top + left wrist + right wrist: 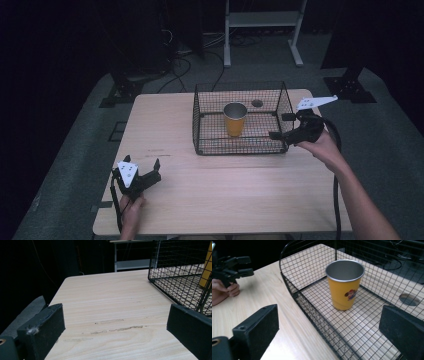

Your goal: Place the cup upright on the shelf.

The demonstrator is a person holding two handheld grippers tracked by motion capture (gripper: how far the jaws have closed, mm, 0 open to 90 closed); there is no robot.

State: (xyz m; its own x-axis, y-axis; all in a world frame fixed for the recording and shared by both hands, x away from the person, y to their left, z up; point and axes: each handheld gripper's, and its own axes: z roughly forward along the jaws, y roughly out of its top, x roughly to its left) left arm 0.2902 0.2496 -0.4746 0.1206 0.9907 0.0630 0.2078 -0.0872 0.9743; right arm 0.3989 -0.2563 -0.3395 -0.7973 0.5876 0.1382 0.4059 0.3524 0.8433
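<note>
A yellow cup (235,119) with a steel inside and a small cartoon print stands upright in a black wire basket (197,125) on the far half of the wooden table (225,190). My right gripper (280,126) hovers at the basket's right side, open and holding nothing. In the right gripper view the cup (344,287) stands ahead inside the basket (294,293), between the spread jaws. My left gripper (142,162) rests open near the table's front left corner, far from the basket. From its view the basket (175,277) lies ahead to the right, with a sliver of the cup (207,267).
A round hole (257,103) in the tabletop lies under the basket's far right corner. A white shelf frame (262,30), cables and black stand feet (350,87) are on the floor behind the table. Bare wood spreads between the two grippers.
</note>
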